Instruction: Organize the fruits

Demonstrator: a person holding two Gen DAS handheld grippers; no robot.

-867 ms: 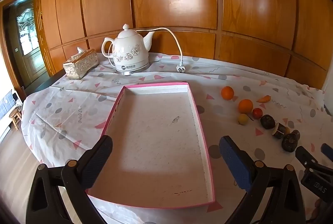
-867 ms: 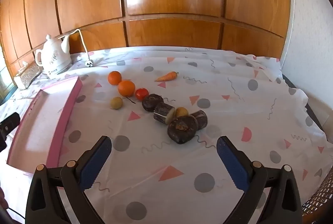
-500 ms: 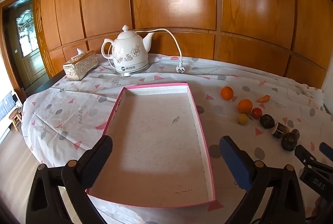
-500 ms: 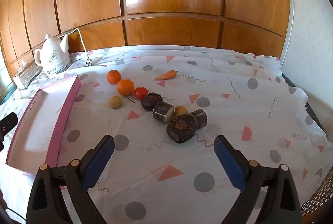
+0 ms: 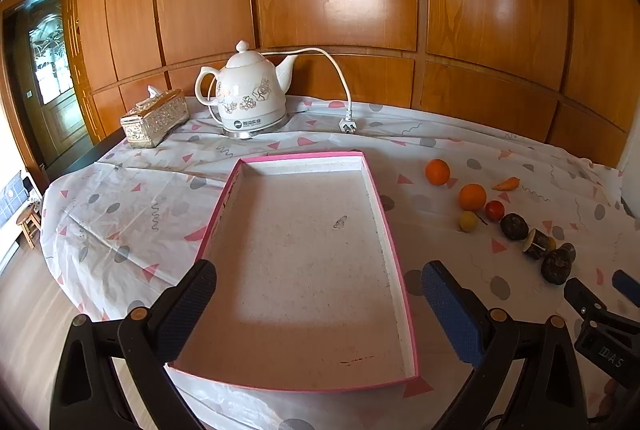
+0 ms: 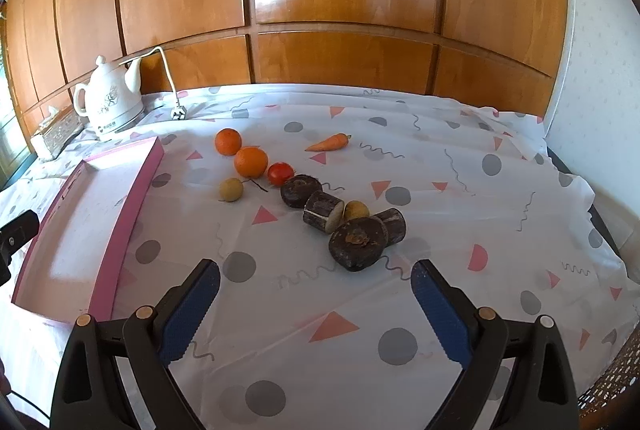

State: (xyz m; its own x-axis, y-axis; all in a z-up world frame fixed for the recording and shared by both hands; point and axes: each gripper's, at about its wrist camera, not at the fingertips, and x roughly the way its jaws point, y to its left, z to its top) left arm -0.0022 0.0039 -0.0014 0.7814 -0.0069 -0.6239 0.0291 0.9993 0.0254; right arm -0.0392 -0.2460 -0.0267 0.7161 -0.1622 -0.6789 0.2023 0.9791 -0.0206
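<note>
Table (image 6: 500, 190) draped in white cloth (image 5: 132, 206) printed with pink triangles and grey dots. Landmark: pink-rimmed tray (image 5: 384, 214), flat on the cloth. Behind the tray, a white kettle (image 5: 248, 98) and tissue box (image 5: 154, 118); right of the tray, two oranges (image 6: 251, 161), tomato (image 6: 280, 173), carrot (image 6: 328, 142), small yellowish fruits (image 6: 231, 189) and dark brown pieces (image 6: 357, 245).

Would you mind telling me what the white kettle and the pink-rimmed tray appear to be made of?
The white floral kettle looks like glazed ceramic: glossy, with printed flowers, on a metal-looking base. The shallow pink-rimmed tray seems to be cardboard: thin straight walls, a matte speckled white floor with scuff marks; paper-covered board is a guess.
</note>
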